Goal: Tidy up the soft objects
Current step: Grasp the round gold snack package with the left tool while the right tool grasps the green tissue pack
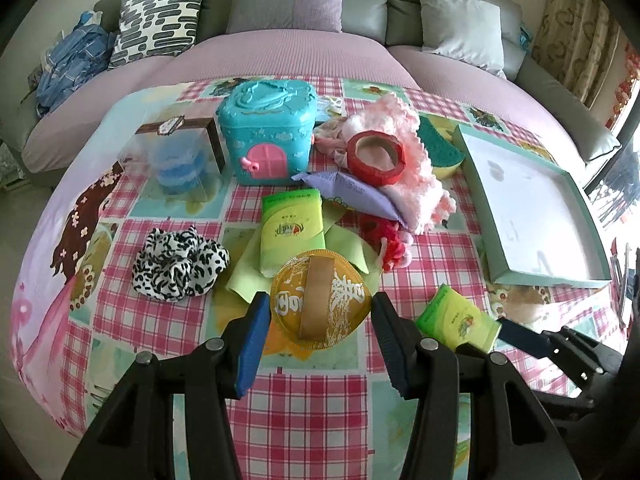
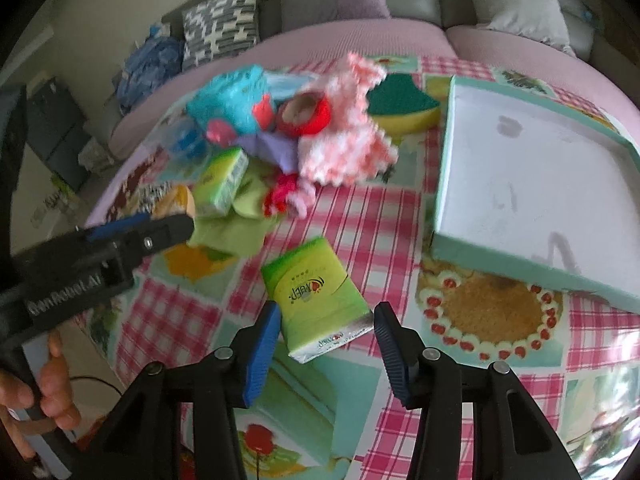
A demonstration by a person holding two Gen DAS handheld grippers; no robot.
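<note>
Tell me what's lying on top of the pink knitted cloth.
A red tape roll rests on the pink knitted cloth, and a purple packet overlaps its front edge. Whatever lies beneath the cloth is hidden.

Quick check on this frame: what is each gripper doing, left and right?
Left gripper: open, jaws either side of the round gold pad, not clamped.
Right gripper: open, jaws either side of the green tissue pack, not clamped.

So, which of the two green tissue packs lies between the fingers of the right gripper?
The tissue pack lying alone near the tray; the other pack sits in the pile.
</note>
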